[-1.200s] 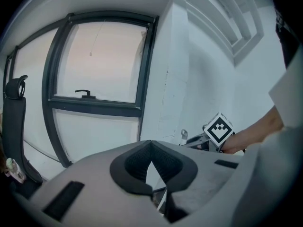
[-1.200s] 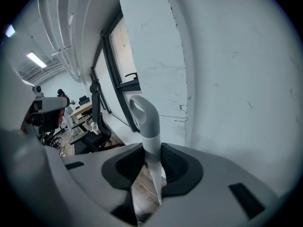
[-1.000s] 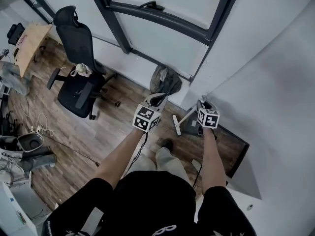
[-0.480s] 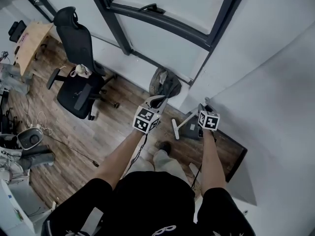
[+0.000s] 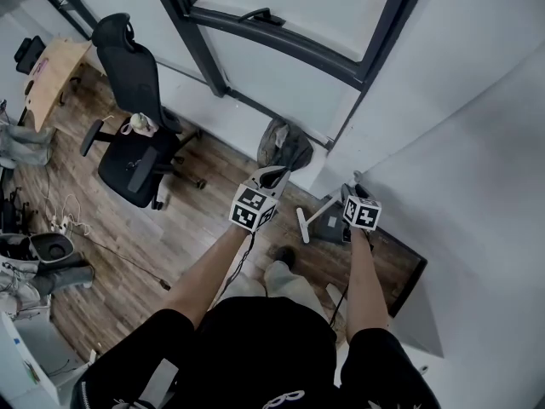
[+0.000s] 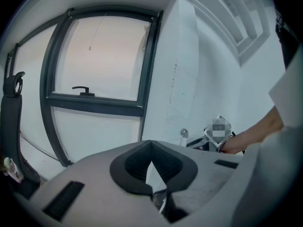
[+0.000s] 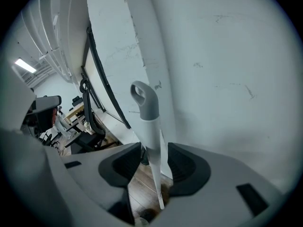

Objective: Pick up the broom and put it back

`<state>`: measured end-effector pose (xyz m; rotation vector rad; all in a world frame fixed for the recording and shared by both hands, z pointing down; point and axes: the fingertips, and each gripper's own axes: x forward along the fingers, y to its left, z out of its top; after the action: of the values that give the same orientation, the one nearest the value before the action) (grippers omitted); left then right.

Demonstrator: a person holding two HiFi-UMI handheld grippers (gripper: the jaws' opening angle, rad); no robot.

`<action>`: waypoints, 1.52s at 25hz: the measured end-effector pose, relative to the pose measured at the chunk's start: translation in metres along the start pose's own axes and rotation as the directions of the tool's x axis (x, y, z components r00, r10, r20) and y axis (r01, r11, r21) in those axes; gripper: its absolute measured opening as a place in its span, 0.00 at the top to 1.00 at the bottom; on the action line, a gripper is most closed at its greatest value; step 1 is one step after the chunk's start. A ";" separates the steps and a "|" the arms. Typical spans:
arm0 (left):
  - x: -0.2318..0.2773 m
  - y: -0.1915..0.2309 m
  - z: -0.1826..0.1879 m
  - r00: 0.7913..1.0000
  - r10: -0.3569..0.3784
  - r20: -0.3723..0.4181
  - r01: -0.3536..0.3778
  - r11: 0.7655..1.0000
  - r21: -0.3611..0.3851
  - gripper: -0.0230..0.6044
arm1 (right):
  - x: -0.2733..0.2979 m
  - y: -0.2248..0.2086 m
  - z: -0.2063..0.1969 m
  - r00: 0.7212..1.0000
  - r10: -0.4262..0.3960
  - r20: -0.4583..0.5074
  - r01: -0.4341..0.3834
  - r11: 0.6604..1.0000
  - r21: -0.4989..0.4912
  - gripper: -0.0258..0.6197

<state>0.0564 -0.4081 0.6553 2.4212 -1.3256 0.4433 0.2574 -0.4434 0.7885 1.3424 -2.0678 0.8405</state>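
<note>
White and slim, the broom [image 7: 150, 129] stands close to the pale wall [image 7: 227, 79], its grey loop end uppermost; its handle runs between the jaws of the right gripper [image 7: 154, 161], which are opening; a gap shows beside the handle, so the pads no longer clamp it; from the head view the broom sits near the wall corner, above the wood floor [image 5: 196, 220]; the left gripper [image 6: 151, 148] has its jaws closed together with nothing in them; an office chair [image 5: 136, 143] and a dark bag [image 5: 285, 143] are farther left.
</note>
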 end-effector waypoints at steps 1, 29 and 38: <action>-0.002 0.000 0.000 1.000 0.000 0.000 0.000 1.000 0.000 0.94 | -0.002 0.000 0.000 1.000 -0.003 0.003 0.003 1.000 0.003 0.69; -0.123 -0.009 0.014 0.997 0.012 0.070 -0.012 1.000 -0.001 0.94 | -0.162 0.065 -0.005 0.970 -0.114 0.213 0.112 0.993 0.022 0.69; -0.194 -0.026 0.018 0.993 -0.022 0.114 0.027 0.999 -0.042 0.94 | -0.237 0.122 -0.006 0.931 -0.152 0.333 0.145 0.988 0.046 0.78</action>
<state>-0.0188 -0.2588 0.5525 2.4562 -1.3358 0.2708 0.2317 -0.2596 0.5974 1.7301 -2.1749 0.6003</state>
